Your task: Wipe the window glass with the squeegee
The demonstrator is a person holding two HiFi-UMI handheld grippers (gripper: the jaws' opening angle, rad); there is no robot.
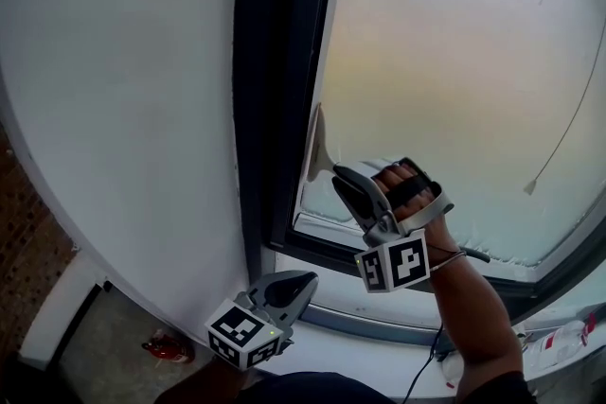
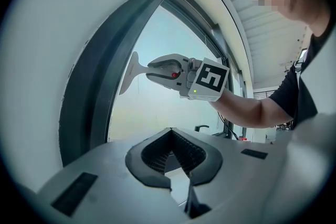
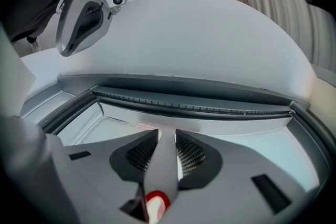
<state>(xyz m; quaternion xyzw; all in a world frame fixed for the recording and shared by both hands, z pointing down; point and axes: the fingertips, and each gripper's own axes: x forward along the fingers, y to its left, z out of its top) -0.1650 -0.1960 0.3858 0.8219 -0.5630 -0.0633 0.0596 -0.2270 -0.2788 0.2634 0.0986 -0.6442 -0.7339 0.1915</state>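
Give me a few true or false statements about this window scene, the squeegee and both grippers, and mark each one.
1. The right gripper holds the squeegee in its jaws. True.
2. The left gripper grips the squeegee too. False: its jaws are together on nothing, low by the sill.
3. The squeegee's blade stands close to the dark window frame. True.
4. The squeegee lies on the sill. False: it is held up at the glass.
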